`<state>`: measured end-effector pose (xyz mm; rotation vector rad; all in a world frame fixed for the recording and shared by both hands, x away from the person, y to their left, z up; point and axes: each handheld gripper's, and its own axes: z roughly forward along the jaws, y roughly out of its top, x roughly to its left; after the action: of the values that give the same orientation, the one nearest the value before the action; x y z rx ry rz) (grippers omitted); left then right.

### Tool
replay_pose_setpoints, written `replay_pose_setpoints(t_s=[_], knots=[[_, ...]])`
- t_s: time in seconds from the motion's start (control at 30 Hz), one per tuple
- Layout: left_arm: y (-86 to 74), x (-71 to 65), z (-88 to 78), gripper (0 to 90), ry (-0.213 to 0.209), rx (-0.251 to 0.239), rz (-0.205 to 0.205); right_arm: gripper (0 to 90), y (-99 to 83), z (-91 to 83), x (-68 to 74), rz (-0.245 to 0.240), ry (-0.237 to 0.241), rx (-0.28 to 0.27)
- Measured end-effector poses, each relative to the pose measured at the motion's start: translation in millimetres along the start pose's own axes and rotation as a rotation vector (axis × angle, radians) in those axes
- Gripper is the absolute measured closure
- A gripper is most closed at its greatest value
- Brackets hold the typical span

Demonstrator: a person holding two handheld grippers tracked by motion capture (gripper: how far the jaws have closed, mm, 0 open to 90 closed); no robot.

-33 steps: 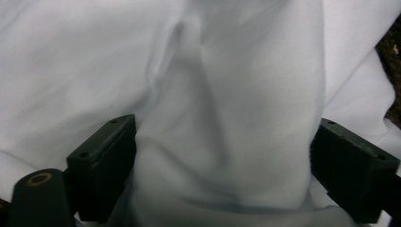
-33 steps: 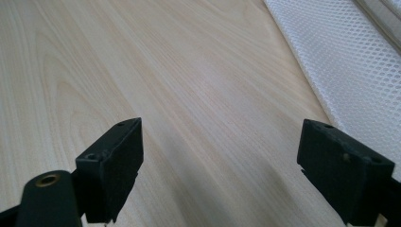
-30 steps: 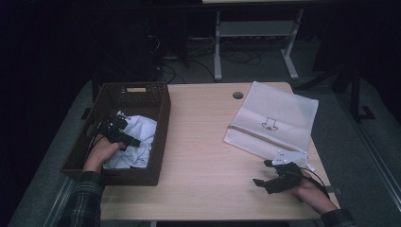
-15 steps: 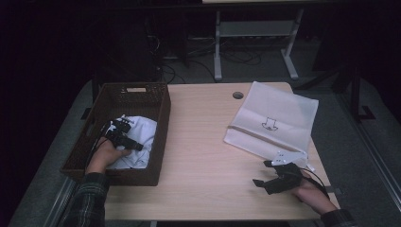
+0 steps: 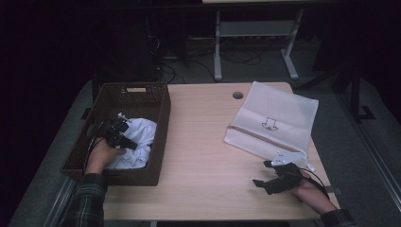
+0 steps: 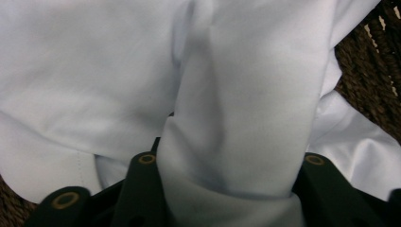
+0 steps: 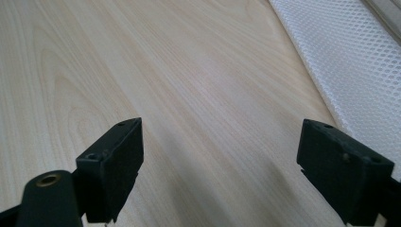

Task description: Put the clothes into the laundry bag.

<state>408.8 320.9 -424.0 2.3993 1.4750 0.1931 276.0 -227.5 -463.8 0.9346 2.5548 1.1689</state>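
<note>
Having just closed, the left tool (image 5: 124, 137) grips a white cloth (image 6: 246, 94) fold; it should be lifted straight from the basket (image 5: 161, 118); the right tool (image 7: 220, 156) stands open.

The middle of the counter (image 5: 198, 146) lies bare from the basket (image 5: 161, 142) across to the mesh bag (image 5: 272, 118), a broad lane running from 12 to 6 o'clock. At 9 o'clock the basket's woven walls hem in the left gripper (image 5: 130, 144), whose jaws have just been closing on a thick fold of white cloth (image 6: 246, 109); that cloth takes up the basket's near half, its far end toward 12 o'clock stays open. The right gripper (image 5: 265, 175) sits at 5 o'clock, jaws wide over bare wood (image 7: 198, 85), with the bag's edge (image 7: 350, 61) just beside it toward 1 o'clock.
</note>
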Motion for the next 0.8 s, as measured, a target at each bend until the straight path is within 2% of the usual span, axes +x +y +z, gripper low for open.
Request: replay_pose_setpoints(t_s=[0.13,0.27,0.5,0.8], knots=[[0.6,3.2,-3.9,63.7,-0.026,0.012,-0.02,14.7,-0.1,-0.5,-0.4,-0.001,0.0,-0.003],[-0.4,7.4,-8.5,64.5,-0.053,-0.001,-0.048,14.7,0.0,-0.8,-0.7,0.0,0.0,-0.005],[0.9,11.3,-16.4,65.0,-0.074,-0.027,-0.068,14.7,-0.2,-0.7,-1.2,0.002,-0.002,-0.005],[8.0,9.9,-44.3,65.1,-0.08,-0.063,-0.045,14.7,-0.2,-1.2,-1.4,0.002,-0.004,-0.007]])
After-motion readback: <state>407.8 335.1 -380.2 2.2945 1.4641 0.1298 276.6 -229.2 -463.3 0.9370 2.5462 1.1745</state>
